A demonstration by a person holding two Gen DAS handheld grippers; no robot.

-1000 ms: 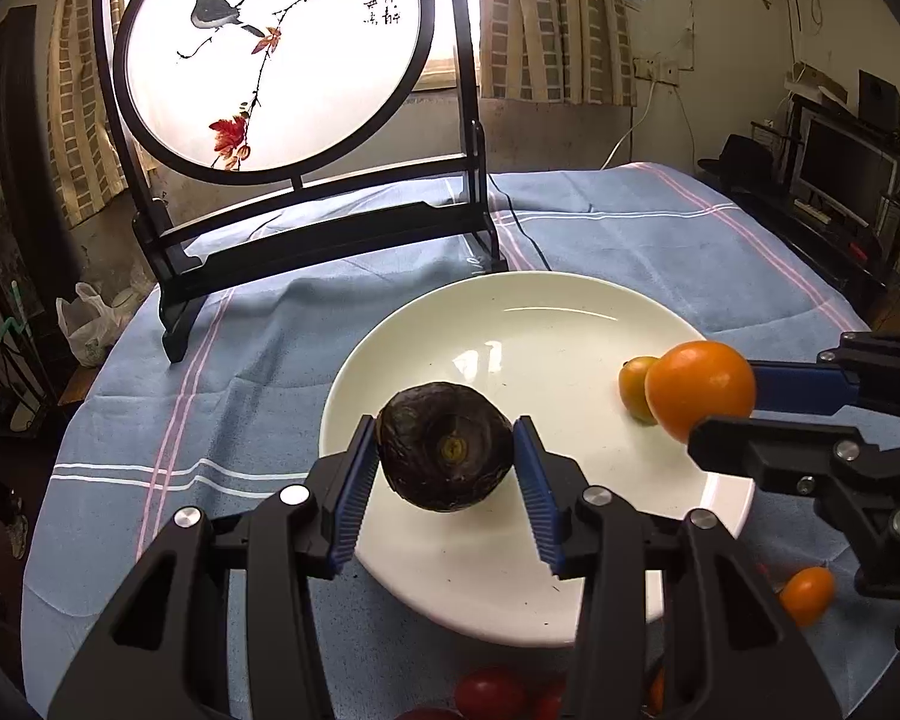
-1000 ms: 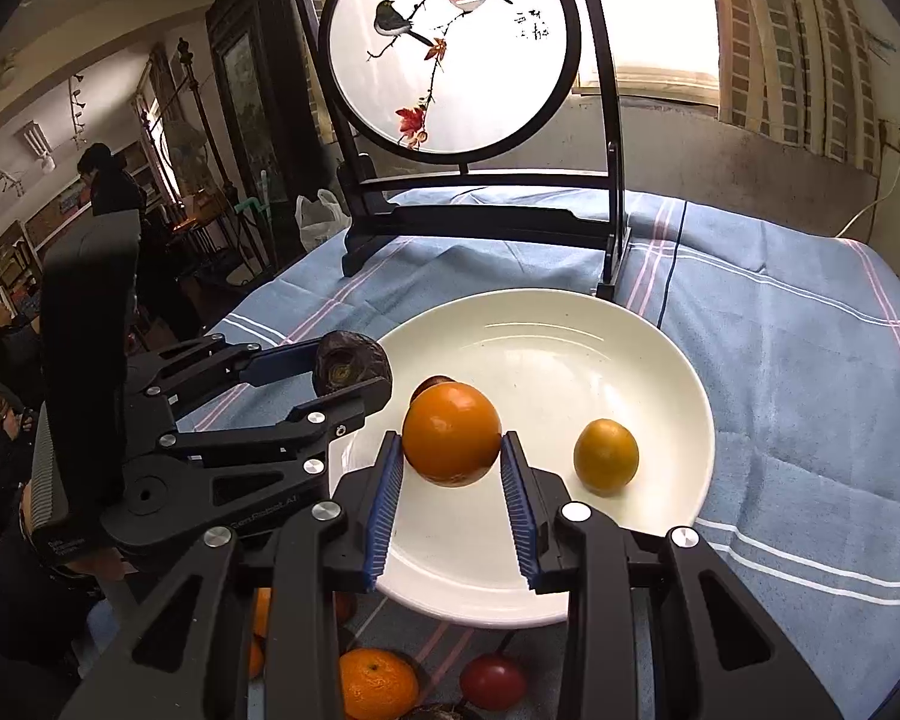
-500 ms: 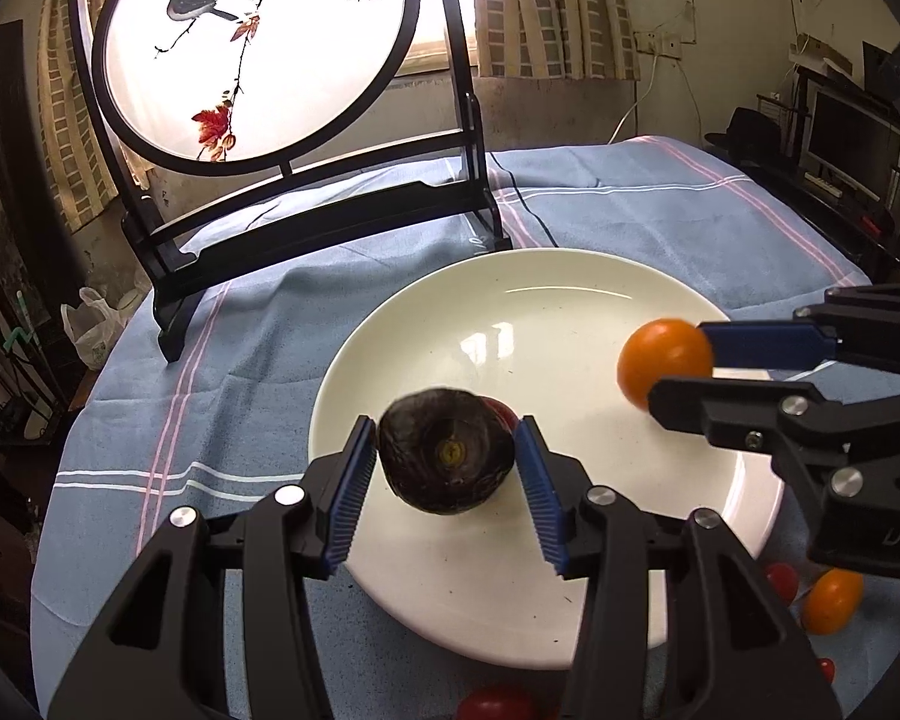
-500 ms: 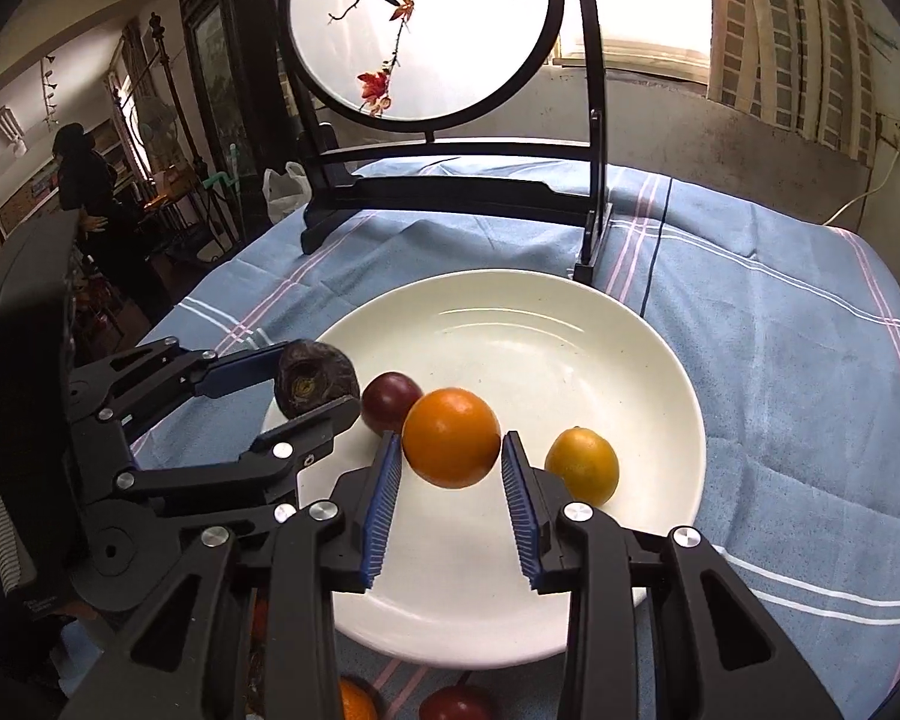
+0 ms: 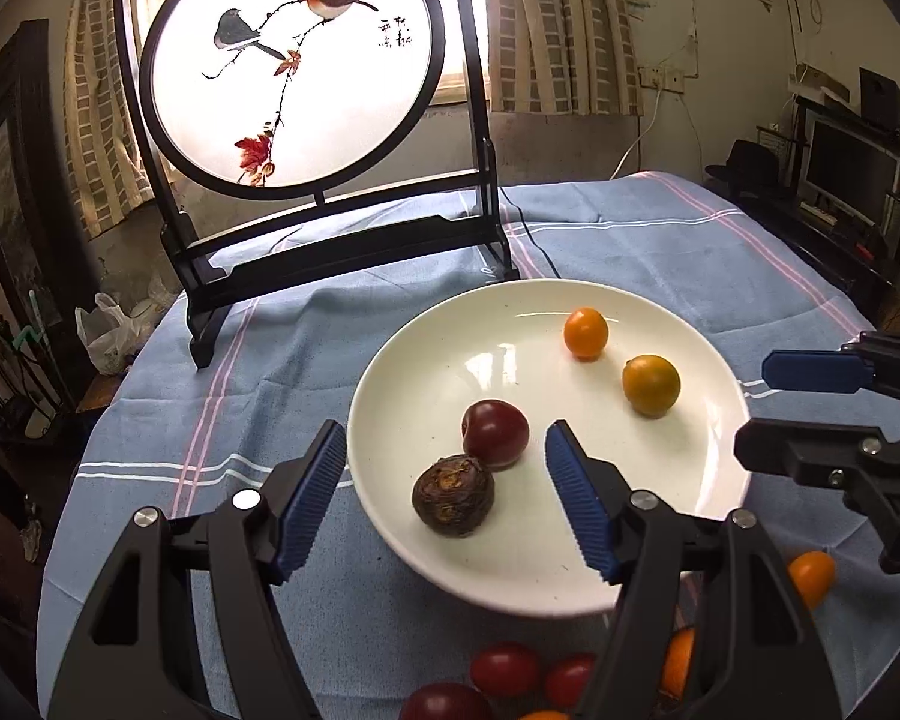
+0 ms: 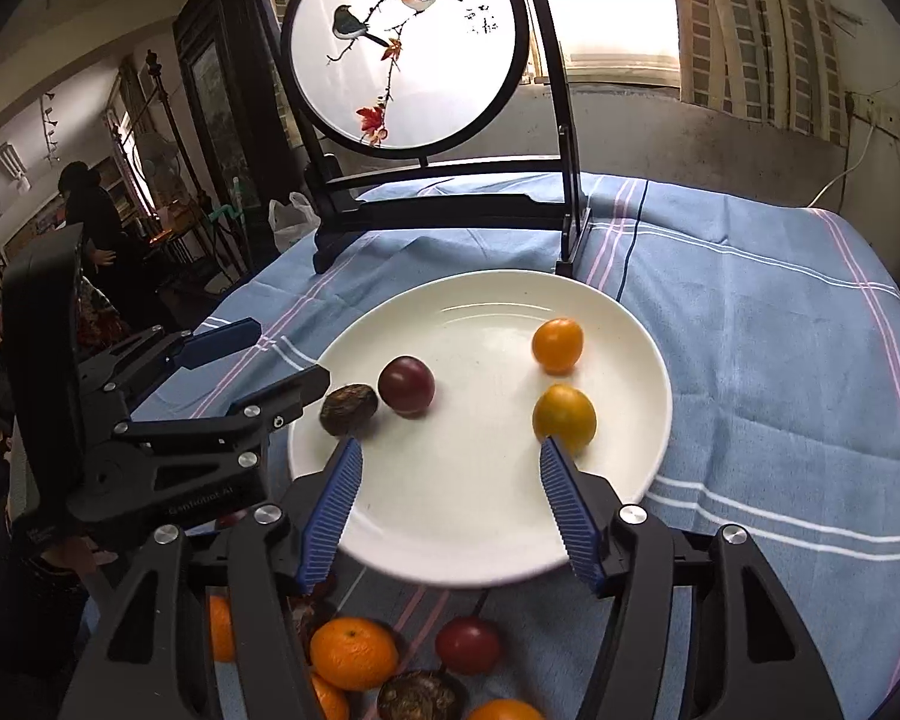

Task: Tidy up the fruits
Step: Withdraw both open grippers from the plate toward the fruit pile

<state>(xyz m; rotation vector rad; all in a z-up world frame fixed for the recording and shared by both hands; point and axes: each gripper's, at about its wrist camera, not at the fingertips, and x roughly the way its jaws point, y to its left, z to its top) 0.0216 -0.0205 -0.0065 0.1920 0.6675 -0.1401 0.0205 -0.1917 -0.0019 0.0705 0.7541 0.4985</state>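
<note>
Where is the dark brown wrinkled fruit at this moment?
The dark brown fruit lies on the white plate near its left rim, touching the dark red fruit, between the open left gripper's fingers.

Bird-painted round screen (image 5: 291, 60) on blue tablecloth (image 5: 660, 240)

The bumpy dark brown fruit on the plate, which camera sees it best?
The left wrist view: the bumpy dark brown round fruit lies whole and close, between the open jaws. The right wrist view shows it smaller, at the white plate's left edge, by the other gripper's finger.
</note>
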